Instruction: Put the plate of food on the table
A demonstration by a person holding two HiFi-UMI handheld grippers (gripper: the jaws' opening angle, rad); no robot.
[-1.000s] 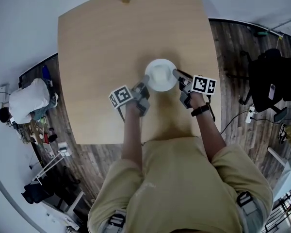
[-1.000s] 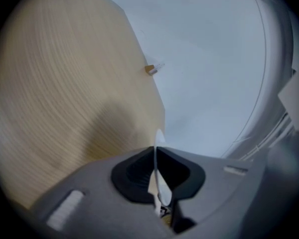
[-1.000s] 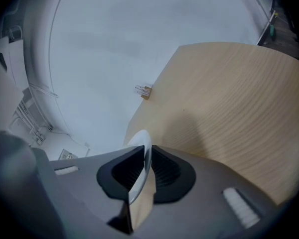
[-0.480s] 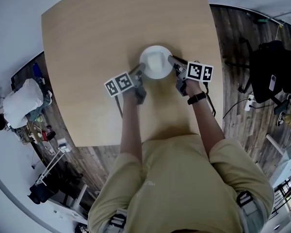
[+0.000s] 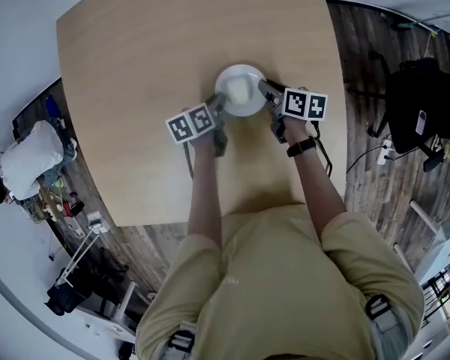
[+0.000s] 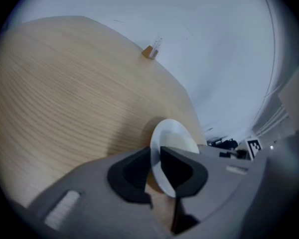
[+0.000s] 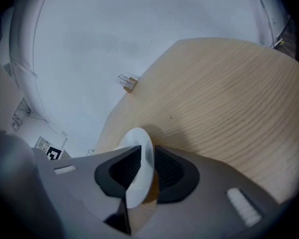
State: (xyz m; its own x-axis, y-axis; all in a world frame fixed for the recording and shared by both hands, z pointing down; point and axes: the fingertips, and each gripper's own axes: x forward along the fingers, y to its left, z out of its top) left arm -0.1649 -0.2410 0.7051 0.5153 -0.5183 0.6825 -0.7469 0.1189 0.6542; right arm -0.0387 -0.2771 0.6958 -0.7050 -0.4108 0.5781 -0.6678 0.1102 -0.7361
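So the white plate (image 5: 241, 90) is sitting flat on the light wood table (image 5: 135, 66), a bit toward the far side. The left gripper (image 5: 218, 105) is at its left rim and the right gripper (image 5: 265, 90) at its right rim, both sets of jaws opening up with the rim between them, not really pinching it. A small tan thing (image 6: 150, 50) sits way out at the table's far edge by the white wall (image 6: 214, 34), and there's dark plank floor (image 5: 360, 58) around, a black chair (image 5: 420, 111) off right and clutter (image 5: 56, 201) off left.
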